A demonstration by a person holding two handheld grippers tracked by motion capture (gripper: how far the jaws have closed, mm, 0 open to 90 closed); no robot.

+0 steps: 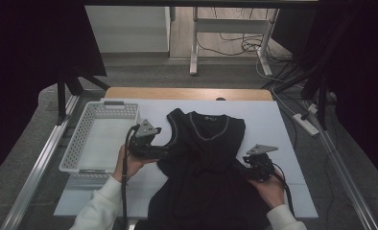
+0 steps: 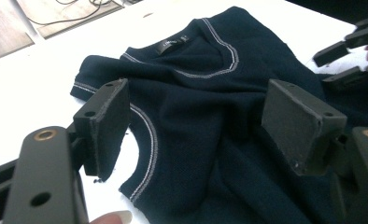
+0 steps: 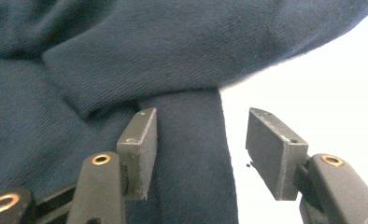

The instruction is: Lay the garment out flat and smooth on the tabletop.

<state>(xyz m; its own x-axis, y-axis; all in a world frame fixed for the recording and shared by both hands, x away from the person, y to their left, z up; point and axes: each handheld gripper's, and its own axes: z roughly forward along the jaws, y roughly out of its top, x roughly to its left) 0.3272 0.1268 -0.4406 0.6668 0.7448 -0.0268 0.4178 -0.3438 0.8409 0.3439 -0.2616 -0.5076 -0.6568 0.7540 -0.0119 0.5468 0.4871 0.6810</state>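
A dark vest with pale stitching at neck and armholes lies rumpled on the white tabletop, neck toward the far edge, its hem hanging over the near edge. The left gripper sits at the vest's left armhole, its fingers spread wide above the cloth, gripping nothing. The right gripper is at the vest's right edge; its fingers stand apart, a fold of the cloth's edge between them, not pinched. A white perforated basket stands on the tabletop left of the vest.
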